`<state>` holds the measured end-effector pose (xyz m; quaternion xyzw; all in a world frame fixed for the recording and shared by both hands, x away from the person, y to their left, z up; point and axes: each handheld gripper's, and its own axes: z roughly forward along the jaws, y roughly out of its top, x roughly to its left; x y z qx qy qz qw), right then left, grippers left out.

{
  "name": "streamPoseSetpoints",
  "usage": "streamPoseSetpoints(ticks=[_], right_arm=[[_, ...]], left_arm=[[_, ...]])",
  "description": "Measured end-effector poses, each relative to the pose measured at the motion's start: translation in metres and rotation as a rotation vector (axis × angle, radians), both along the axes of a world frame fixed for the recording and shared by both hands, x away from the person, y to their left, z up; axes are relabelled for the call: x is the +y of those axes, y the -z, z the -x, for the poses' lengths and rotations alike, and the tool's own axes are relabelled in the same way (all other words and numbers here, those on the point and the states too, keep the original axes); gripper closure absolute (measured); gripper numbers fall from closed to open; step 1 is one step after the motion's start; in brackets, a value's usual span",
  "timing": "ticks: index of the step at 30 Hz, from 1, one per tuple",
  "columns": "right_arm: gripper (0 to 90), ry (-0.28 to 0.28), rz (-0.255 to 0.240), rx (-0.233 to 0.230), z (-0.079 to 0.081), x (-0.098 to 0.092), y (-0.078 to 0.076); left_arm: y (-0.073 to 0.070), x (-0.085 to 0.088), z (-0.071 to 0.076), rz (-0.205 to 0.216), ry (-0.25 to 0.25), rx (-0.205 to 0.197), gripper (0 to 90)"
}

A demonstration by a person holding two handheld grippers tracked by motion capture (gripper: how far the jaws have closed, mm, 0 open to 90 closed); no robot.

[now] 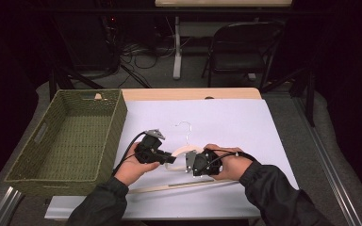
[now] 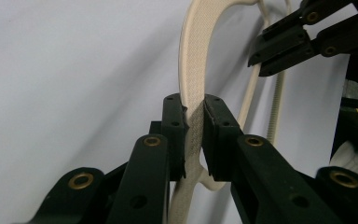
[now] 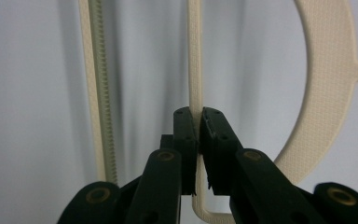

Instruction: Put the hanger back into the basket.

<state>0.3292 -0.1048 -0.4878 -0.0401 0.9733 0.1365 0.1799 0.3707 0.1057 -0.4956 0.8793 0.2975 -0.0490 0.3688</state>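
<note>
A cream plastic clothes hanger (image 1: 181,151) with a metal hook (image 1: 185,127) lies on the white sheet near the table's front, its long bar (image 1: 179,186) running toward the left. My left gripper (image 1: 162,157) is shut on the hanger's curved left arm (image 2: 195,84). My right gripper (image 1: 191,163) is shut on a thin inner bar (image 3: 195,60) of the hanger, with the ridged bottom bar (image 3: 98,84) to its left and the curved arm (image 3: 324,93) to its right. The right gripper's black jaws also appear at the upper right of the left gripper view.
A green woven basket (image 1: 108,127) stands empty at the table's left. The white sheet (image 1: 226,117) covers most of the wooden table (image 1: 188,93). A folding chair (image 1: 242,47) and cables sit on the floor beyond the far edge.
</note>
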Motion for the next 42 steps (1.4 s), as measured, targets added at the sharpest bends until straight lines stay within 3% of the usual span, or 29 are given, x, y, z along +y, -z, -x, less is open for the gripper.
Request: streamPoseSetpoints(ticks=[2, 5, 6, 7, 8, 9, 10, 12, 13, 14, 15, 16, 20, 27, 37, 40, 42], right_arm=[[83.0, 0.026, -0.022, 0.030, -0.003, -0.001, 0.004], [80.7, 0.041, -0.036, 0.046, -0.005, -0.002, 0.004], [73.5, 0.067, -0.079, 0.070, -0.006, -0.005, 0.001], [73.5, 0.067, -0.079, 0.070, -0.006, -0.005, 0.001], [68.2, 0.110, -0.137, 0.099, -0.009, -0.013, -0.005], [68.2, 0.110, -0.137, 0.099, -0.009, -0.013, -0.005], [64.2, 0.178, -0.209, 0.116, -0.015, -0.024, -0.013], [61.5, 0.238, -0.257, 0.135, -0.023, -0.036, -0.021], [61.5, 0.238, -0.257, 0.135, -0.023, -0.036, -0.021], [61.5, 0.306, -0.324, 0.157, -0.032, -0.050, -0.030], [61.5, 0.306, -0.324, 0.157, -0.032, -0.050, -0.030], [60.0, 0.347, -0.366, 0.189, -0.038, -0.058, -0.035], [55.4, 0.387, -0.382, 0.185, -0.045, -0.059, -0.035], [54.1, 0.359, -0.360, 0.239, -0.046, -0.042, -0.023], [61.5, 0.325, -0.304, 0.220, -0.044, -0.020, -0.011], [66.6, 0.320, -0.302, 0.224, -0.043, -0.017, -0.010], [72.6, 0.300, -0.281, 0.199, -0.042, -0.014, -0.008]], left_arm=[[0.001, -0.001, 0.002, -0.030, 0.000, -0.017, 80.7], [0.001, 0.001, 0.003, -0.027, 0.003, -0.017, 80.9], [0.003, 0.003, 0.003, -0.021, 0.002, -0.016, 80.9], [0.003, 0.003, 0.003, -0.021, 0.002, -0.016, 81.0], [0.003, 0.005, 0.004, -0.015, -0.003, -0.017, 81.1], [0.003, 0.005, 0.004, -0.015, -0.003, -0.017, 81.1], [0.004, 0.006, 0.005, -0.011, -0.002, -0.016, 81.2], [0.004, 0.005, 0.006, -0.023, -0.010, -0.024, 81.3], [0.004, 0.005, 0.006, -0.023, -0.010, -0.024, 81.3], [0.004, 0.005, 0.007, -0.023, -0.006, -0.025, 81.3], [0.004, 0.005, 0.007, -0.023, -0.006, -0.025, 81.3], [0.004, 0.005, 0.008, -0.019, 0.002, -0.025, 81.4], [0.003, 0.004, 0.010, -0.023, 0.004, -0.035, 81.5], [0.002, 0.004, 0.012, -0.013, 0.020, -0.035, 81.6], [0.003, 0.003, 0.017, -0.017, 0.021, -0.041, 81.7], [0.003, 0.002, 0.019, -0.015, 0.024, -0.039, 81.7], [0.003, 0.002, 0.019, -0.017, 0.026, -0.039, 81.7]])
